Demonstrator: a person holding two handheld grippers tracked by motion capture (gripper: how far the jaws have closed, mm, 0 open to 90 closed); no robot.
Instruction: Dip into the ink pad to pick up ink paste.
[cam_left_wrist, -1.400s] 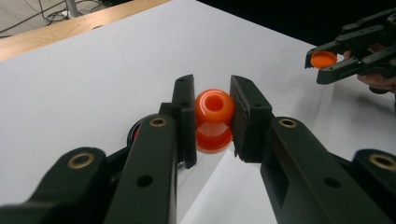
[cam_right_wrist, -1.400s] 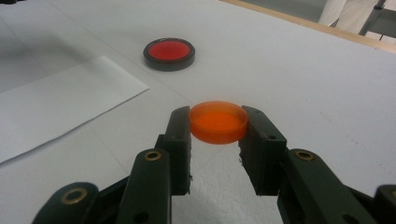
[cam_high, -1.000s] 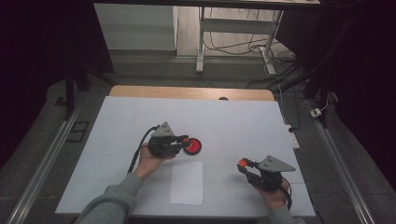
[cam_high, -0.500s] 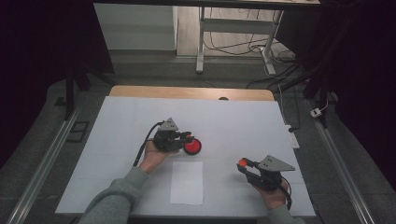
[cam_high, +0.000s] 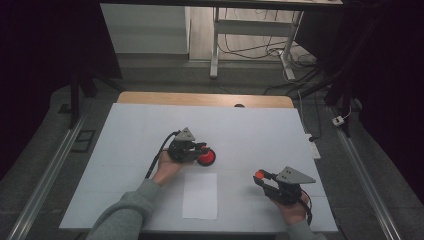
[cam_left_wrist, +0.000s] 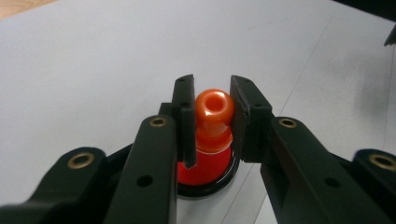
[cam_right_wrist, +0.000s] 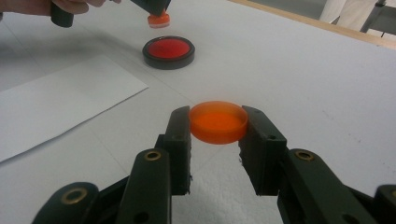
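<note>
Two hand-held grippers work over one white counter (cam_high: 260, 130). The left hand-held gripper (cam_left_wrist: 212, 109) pinches one glossy orange plastic stamp (cam_left_wrist: 213, 116) by its round knob, which has a small hole in its top. The stamp hangs directly above one round ink pad (cam_high: 206, 157), a black-rimmed tin with a red, matte cushion, near the counter's middle. The right hand-held gripper (cam_right_wrist: 218, 123), at about four o'clock from the pad and well apart from it, pinches one shallow, round, translucent orange lid (cam_right_wrist: 218, 122) by its rim. One plain white rectangular paper sheet (cam_high: 200, 196) lies flat at six o'clock from the pad. No writing is readable on any of them.
</note>
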